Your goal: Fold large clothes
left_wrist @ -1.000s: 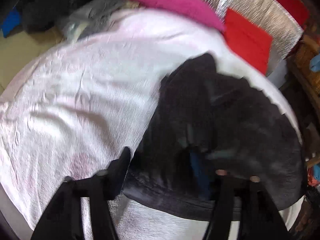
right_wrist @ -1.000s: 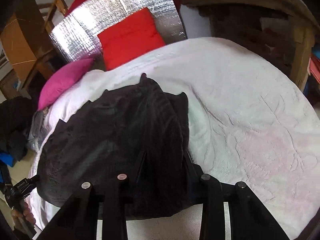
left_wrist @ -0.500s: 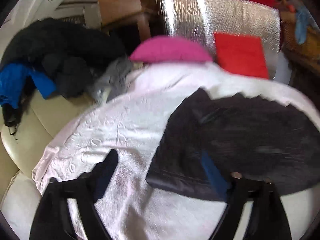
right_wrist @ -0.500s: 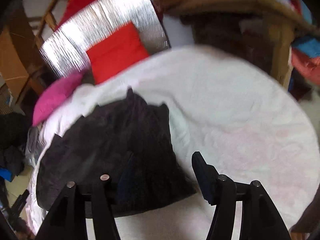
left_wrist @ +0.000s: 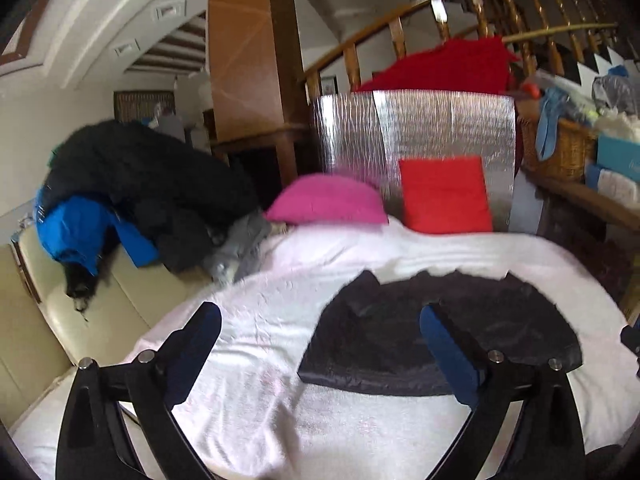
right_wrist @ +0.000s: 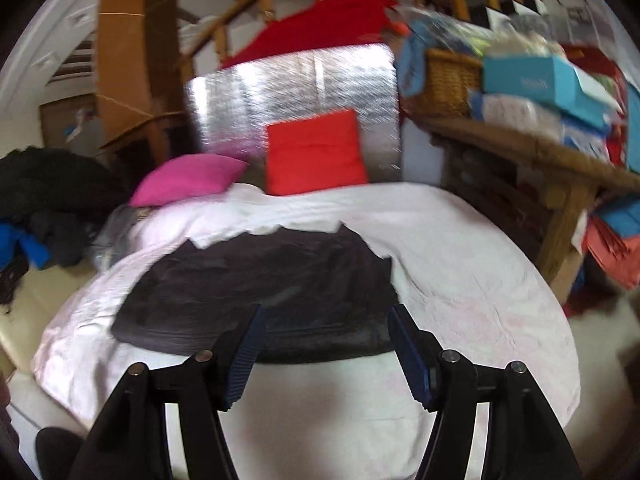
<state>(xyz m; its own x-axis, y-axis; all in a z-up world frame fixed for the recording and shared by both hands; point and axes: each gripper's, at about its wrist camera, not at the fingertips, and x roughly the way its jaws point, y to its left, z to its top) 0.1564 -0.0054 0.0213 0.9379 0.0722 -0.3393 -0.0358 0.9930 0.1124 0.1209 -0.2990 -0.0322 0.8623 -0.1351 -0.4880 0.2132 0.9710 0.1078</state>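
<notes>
Both grippers hang above the white bedspread [left_wrist: 280, 280], tilted slightly downward toward the folded black garment [left_wrist: 440, 332]. The left gripper [left_wrist: 320, 332] has just been opening and stands wide with nothing between its fingers; the right gripper [right_wrist: 324, 340] has also just been opening, moderately wide and empty. The one black garment lies flat on the bedspread, well in front of two cushions, one pink cushion [left_wrist: 326, 200] and one red cushion [left_wrist: 444, 196], which lean by a silver panel [left_wrist: 416, 128]. Left of the garment, only the left view shows the whole heap of dark and blue clothes [left_wrist: 132, 196]; right of it, only the right view shows the cluttered wooden shelf [right_wrist: 532, 148].
</notes>
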